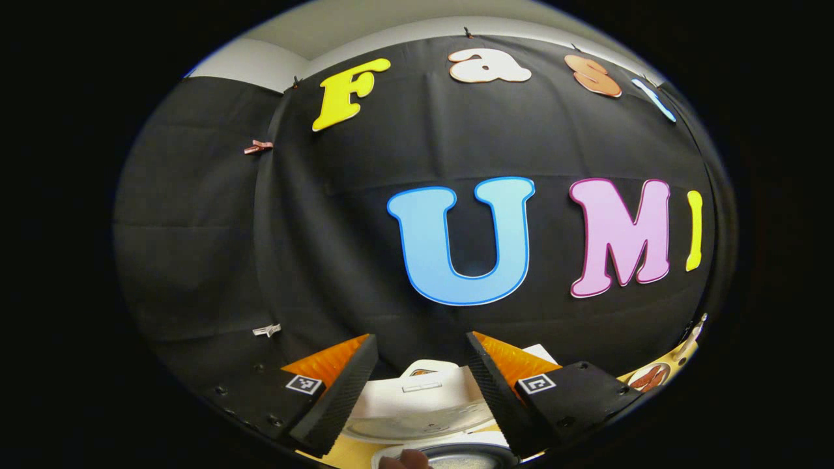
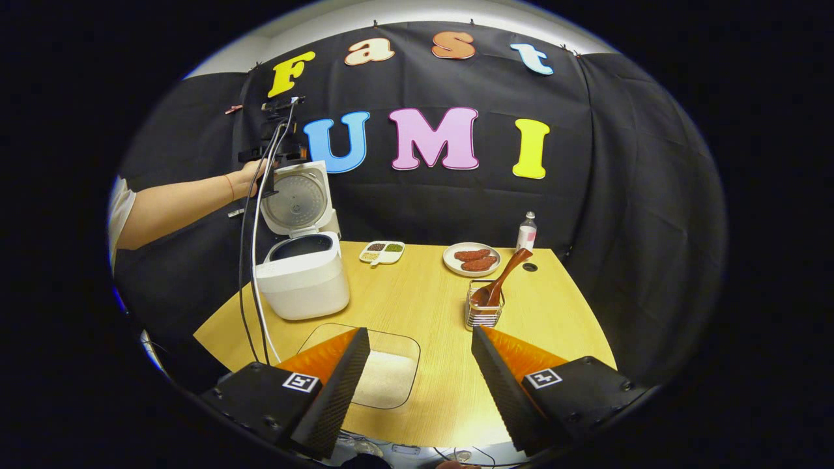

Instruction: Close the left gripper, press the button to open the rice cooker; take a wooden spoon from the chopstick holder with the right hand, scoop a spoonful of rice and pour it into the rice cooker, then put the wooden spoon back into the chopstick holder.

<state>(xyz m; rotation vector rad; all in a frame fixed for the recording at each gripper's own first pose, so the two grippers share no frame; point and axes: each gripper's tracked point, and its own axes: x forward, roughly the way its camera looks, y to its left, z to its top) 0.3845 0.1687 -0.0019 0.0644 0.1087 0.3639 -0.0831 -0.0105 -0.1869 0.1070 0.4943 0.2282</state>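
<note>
The white rice cooker (image 2: 303, 277) stands at the table's left with its lid (image 2: 296, 198) swung up and the pot showing. A hand holds my left gripper (image 2: 277, 140) above and behind that lid. In the left gripper view, my left gripper (image 1: 420, 339) is open, high over the raised lid (image 1: 417, 407). The wooden spoon (image 2: 500, 280) leans in the wire chopstick holder (image 2: 483, 314) right of centre. A clear tray of rice (image 2: 381, 371) lies near the front edge. My right gripper (image 2: 420, 332) is open and empty, just above the rice tray and short of the holder.
On the wooden table (image 2: 430, 293) at the back are a small white dish of grains (image 2: 383, 251), a plate with brown food (image 2: 472, 258) and a small bottle (image 2: 526, 230). A cable (image 2: 251, 286) hangs down past the cooker's left side.
</note>
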